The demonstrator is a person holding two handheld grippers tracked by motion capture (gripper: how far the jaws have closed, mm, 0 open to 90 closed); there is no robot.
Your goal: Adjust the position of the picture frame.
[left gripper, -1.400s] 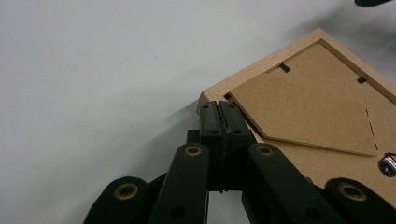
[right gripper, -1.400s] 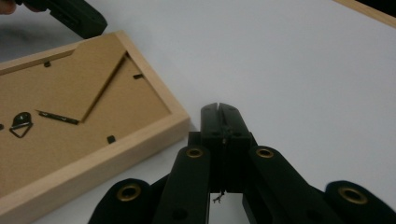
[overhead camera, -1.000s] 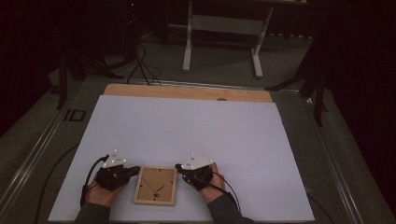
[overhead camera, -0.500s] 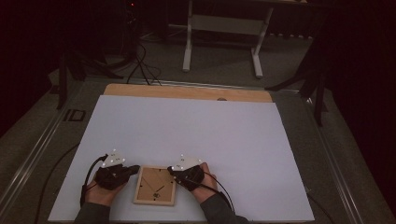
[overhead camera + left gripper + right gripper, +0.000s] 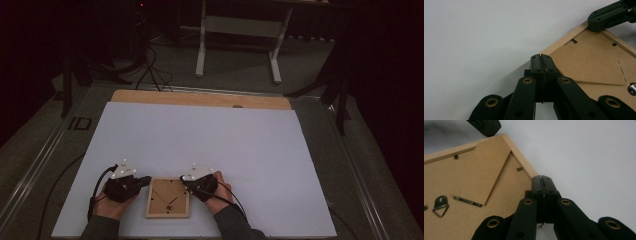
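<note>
A wooden picture frame [image 5: 168, 197] lies face down on the white table [image 5: 210, 140] near its front edge. In the high view my left gripper [image 5: 147, 180] points at the frame's upper left corner and my right gripper [image 5: 185, 184] at its upper right corner. In the left gripper view the shut jaws of the left gripper [image 5: 541, 57] rest at the edge of the brown backboard [image 5: 594, 60], with the right gripper's tip [image 5: 607, 16] on the far corner. In the right gripper view the right gripper [image 5: 541, 178] is shut beside the frame's rim [image 5: 521, 161]. A metal hanger [image 5: 440, 205] sits on the backboard.
A wooden strip [image 5: 200, 98] runs along the table's far edge. Beyond it lie floor cables [image 5: 150, 70] and a white stand [image 5: 240, 30]. Metal rails [image 5: 45, 150] border the table on both sides. A person's hands and sleeves [image 5: 230, 222] come in at the bottom.
My right gripper has shifted slightly left, onto the frame's upper right corner. The left gripper and the frame have stayed put.
</note>
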